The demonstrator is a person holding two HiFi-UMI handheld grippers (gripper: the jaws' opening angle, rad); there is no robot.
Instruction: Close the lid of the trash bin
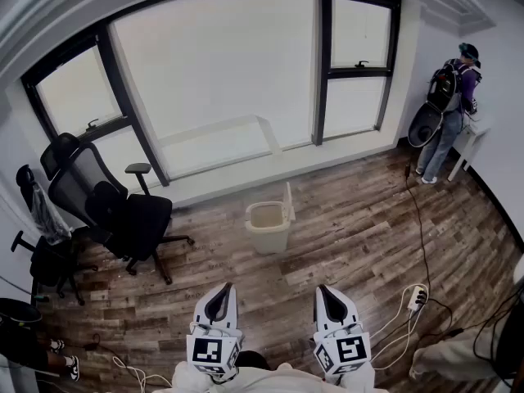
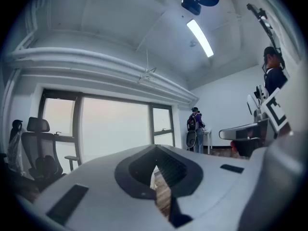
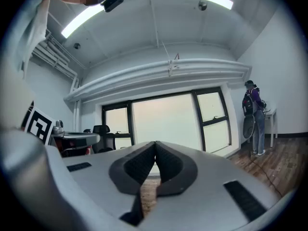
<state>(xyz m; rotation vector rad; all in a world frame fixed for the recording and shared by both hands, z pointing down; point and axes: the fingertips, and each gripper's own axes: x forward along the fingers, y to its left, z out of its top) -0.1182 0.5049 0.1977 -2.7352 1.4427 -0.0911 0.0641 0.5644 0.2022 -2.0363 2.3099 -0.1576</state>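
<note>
A beige trash bin [image 1: 267, 225] stands on the wooden floor below the window, its lid [image 1: 289, 202] tipped up on the right side so the inside shows. My left gripper [image 1: 219, 299] and right gripper [image 1: 329, 299] are held side by side well short of the bin, both shut and empty. In the left gripper view the jaws [image 2: 155, 153] meet at the tips, with a sliver of the bin behind them. The right gripper [image 3: 155, 150] also has its jaws pressed together.
A black office chair [image 1: 110, 203] stands left of the bin, with another dark seat [image 1: 45, 256] further left. A person with a backpack [image 1: 449, 97] stands at the far right corner by a white table [image 1: 471, 142]. A cable and power strip [image 1: 417, 298] lie at right.
</note>
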